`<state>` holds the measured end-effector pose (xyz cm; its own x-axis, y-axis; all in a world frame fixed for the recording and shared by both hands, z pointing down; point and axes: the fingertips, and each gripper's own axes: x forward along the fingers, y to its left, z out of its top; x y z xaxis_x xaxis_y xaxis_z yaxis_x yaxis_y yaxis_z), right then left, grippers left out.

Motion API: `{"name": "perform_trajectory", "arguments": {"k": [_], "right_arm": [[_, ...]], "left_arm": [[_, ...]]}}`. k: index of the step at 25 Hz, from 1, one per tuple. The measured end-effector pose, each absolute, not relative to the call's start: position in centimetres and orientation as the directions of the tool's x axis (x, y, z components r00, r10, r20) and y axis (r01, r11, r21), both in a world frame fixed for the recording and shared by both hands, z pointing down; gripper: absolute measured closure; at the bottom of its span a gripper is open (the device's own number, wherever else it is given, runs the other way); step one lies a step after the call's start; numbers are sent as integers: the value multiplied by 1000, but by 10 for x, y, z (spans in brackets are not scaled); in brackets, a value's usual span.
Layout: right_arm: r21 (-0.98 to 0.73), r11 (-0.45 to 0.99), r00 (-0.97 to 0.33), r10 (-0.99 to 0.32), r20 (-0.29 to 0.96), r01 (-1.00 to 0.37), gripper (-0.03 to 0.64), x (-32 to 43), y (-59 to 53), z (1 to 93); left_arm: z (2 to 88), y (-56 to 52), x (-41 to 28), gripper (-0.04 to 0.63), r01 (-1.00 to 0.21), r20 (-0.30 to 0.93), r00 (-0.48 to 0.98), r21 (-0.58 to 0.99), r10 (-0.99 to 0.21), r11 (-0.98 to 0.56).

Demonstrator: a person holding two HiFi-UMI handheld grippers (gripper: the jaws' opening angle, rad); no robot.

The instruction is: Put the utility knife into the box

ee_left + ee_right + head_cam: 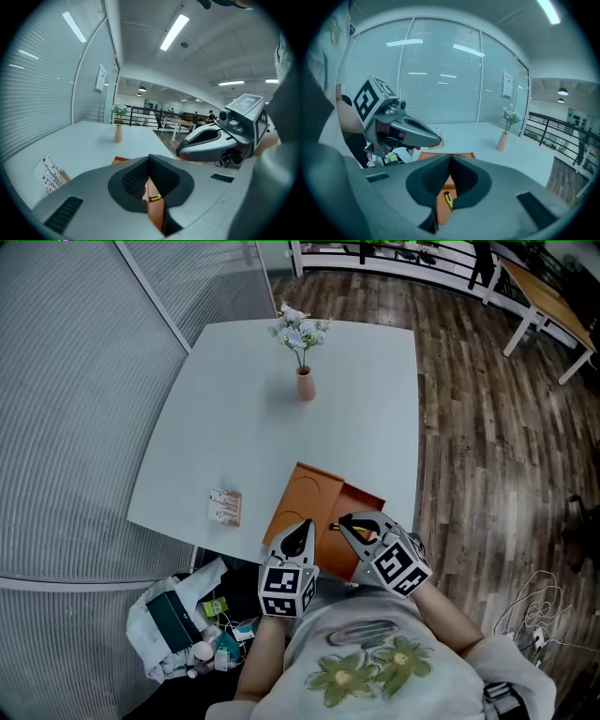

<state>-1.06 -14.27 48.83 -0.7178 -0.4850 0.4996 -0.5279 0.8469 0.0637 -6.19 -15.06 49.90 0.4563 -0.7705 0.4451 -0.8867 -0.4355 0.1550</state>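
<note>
left gripper and right gripper are hovering side by side over the open orange box at the near edge of the counter. fingers on both are sitting fully closed, gripping nothing. yellow utility knife is lying loose inside the box, under the right gripper. flower vase is standing well apart.
</note>
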Motion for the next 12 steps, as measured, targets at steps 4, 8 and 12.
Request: {"name": "perform_trajectory", "arguments": {"k": [4, 8, 12], "right_arm": [[63, 841, -730, -501, 465, -537, 614, -9, -142, 476], [56, 837, -735, -509, 447, -545, 614, -5, -144, 469], [58, 832, -729, -516, 449, -552, 614, -4, -146, 469]], "left_arm": [[493, -148, -56, 594, -877, 436, 474, 153, -765, -456], [487, -148, -49, 594, -866, 434, 491, 145, -756, -479], [487, -151, -47, 594, -857, 433, 504, 143, -747, -495]]}}
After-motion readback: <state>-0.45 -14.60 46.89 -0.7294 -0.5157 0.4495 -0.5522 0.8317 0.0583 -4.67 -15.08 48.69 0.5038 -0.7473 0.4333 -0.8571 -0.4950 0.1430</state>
